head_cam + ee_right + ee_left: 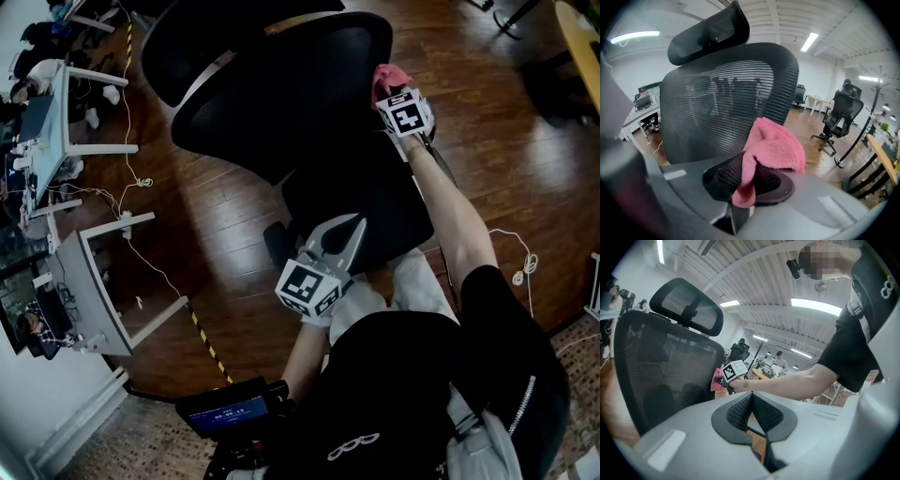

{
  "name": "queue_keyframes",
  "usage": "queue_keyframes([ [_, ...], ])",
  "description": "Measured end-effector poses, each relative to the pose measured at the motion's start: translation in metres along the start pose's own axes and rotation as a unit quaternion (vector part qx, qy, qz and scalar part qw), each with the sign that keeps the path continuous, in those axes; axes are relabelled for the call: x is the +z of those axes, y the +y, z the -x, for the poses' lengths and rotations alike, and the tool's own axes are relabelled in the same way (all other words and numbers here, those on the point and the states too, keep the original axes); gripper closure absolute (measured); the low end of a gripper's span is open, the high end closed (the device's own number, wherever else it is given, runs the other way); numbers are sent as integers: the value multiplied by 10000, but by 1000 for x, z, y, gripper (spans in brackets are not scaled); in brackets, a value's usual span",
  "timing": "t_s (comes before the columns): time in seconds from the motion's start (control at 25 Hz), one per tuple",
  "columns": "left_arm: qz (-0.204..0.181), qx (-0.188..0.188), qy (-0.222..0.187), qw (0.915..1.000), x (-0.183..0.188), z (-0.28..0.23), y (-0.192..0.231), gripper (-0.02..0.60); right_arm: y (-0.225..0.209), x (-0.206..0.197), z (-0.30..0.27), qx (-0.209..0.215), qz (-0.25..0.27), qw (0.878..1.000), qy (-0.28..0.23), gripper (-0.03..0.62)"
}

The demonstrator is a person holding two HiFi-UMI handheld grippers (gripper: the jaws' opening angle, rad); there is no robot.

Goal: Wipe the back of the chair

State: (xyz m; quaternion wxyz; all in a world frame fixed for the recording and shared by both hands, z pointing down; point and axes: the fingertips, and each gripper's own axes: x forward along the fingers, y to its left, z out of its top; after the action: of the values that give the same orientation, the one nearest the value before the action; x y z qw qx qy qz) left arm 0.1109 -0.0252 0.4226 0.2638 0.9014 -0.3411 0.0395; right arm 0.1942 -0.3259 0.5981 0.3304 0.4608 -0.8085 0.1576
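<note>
Two grippers are in my head view. The right gripper [386, 89] is up at the upper centre-right of the frame, on the end of a stretched-out arm. In the right gripper view its fingers are clamped on a pink cloth [776, 145]. A strip of the cloth is pinched between the pads, and the bulk of it bunches above and toward the right of the frame. The cloth sits in front of the lower right edge of the black mesh chair back [717, 103], with the headrest [710, 35] above at the top of the frame. I cannot tell whether the cloth is actually pressing on the mesh.

The left gripper [339, 234] hangs low in the middle of the head view, near the chair's dark seat [375, 206]. In the left gripper view its fingers are pressed together with nothing between them. That camera looks toward the chair back at the left of the frame, with the cloth at its edge.

The chair stands on a dark wooden floor [234, 206], and white desks [94, 281] line the left side of the head view.
</note>
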Motion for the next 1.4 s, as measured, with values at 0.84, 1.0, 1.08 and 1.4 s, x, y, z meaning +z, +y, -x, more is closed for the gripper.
queue_keyframes([
  [0.84,273,559,-395,9973,-1,88,45,591,141,38,-21,428,479,9979,-87,553],
  [1.0,313,595,-481,9966,-3,103,51,591,174,41,-24,621,685,9956,-122,553],
  [1.08,325,615,-508,9963,-6,112,54,591,190,40,-26,678,766,9947,-133,553],
  [1.4,408,729,-595,9947,-11,139,70,591,241,46,-33,871,1002,9910,-148,553],
])
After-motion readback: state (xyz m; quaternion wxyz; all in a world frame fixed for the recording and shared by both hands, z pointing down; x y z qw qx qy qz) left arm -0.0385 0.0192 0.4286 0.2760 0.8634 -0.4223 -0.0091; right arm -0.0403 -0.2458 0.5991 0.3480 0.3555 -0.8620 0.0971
